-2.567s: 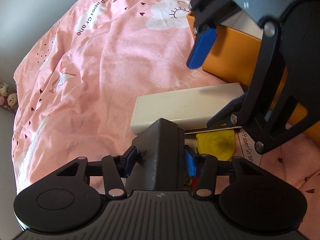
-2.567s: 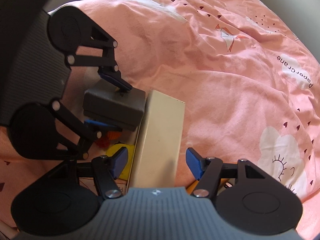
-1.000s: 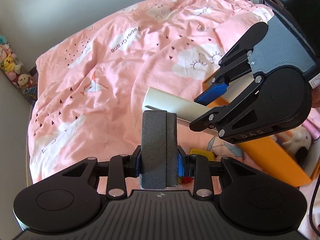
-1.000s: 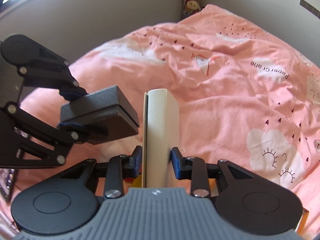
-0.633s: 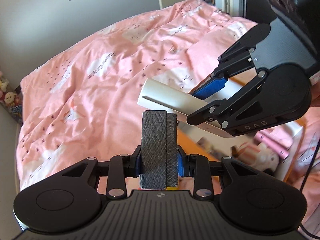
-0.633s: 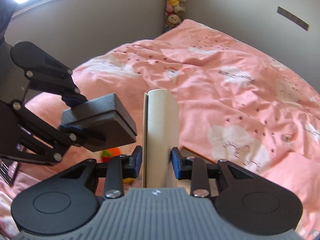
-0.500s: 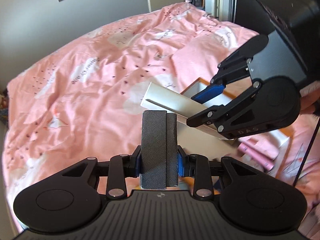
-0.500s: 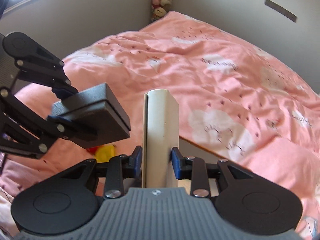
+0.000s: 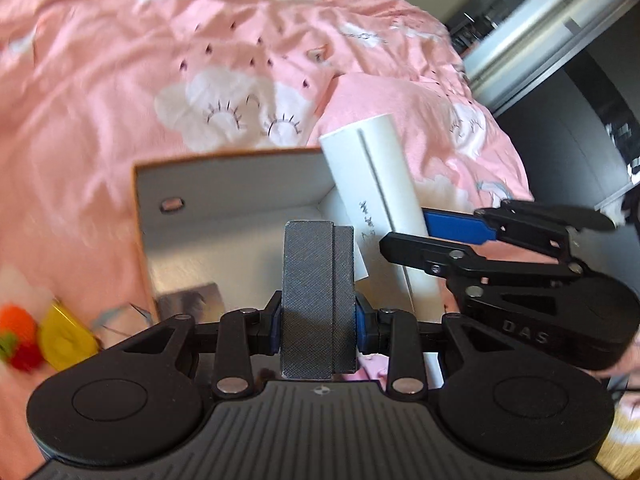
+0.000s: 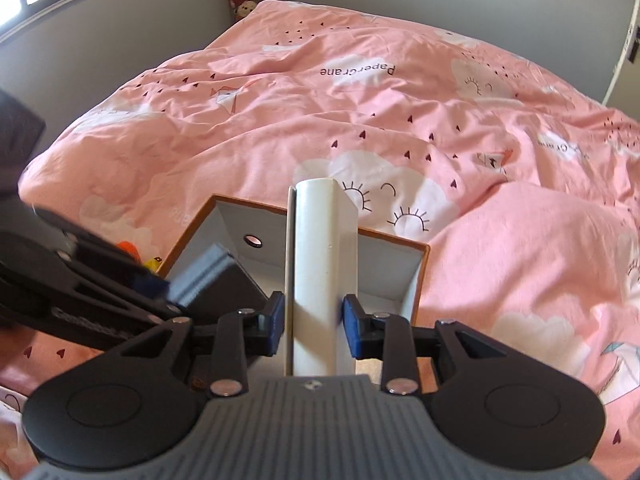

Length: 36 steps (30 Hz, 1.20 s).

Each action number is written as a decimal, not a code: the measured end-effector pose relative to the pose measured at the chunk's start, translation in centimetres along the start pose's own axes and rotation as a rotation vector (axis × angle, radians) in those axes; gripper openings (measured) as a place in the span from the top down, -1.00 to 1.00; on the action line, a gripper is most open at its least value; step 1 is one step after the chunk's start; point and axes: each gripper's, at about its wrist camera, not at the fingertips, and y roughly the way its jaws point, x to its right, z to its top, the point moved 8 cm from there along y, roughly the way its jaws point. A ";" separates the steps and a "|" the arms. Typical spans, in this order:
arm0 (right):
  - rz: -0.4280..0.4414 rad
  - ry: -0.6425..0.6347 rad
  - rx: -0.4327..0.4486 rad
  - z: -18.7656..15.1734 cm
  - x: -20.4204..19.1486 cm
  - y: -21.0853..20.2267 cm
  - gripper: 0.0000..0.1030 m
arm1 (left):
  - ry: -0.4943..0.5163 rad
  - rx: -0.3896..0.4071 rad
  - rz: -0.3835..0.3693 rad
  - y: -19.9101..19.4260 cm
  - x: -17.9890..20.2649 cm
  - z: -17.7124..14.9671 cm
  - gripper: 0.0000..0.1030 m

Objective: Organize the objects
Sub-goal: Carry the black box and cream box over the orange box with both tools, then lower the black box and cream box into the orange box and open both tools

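Dark case (image 9: 318, 298) pinched between left fingers (image 9: 275, 320), white box (image 10: 322, 280) between right fingers (image 10: 352, 330), both over orange bin (image 9: 138, 208).

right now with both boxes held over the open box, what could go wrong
1. The left tongs grip the dark grey case and the right tongs grip the long white box close together, so they could knock as they go down.
2. The white box pokes past the orange storage box's rim, so it might catch there.
3. The storage box sits on a soft pink duvet and may tip.
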 end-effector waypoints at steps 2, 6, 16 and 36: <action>0.012 0.021 0.002 -0.2 0.4 0.3 0.37 | -0.077 -0.006 -0.020 1.5 -0.4 -0.3 0.28; 0.023 0.033 0.002 -0.5 0.8 0.9 0.37 | -0.174 0.005 -0.002 3.7 -1.4 -0.9 0.28; 0.038 0.035 -0.010 -0.9 1.4 2.2 0.37 | -0.247 -0.022 0.066 7.3 -2.0 -3.1 0.27; 0.037 -0.110 -0.050 -0.9 0.5 3.4 0.37 | -0.047 -0.092 0.220 5.3 -2.1 -4.0 0.05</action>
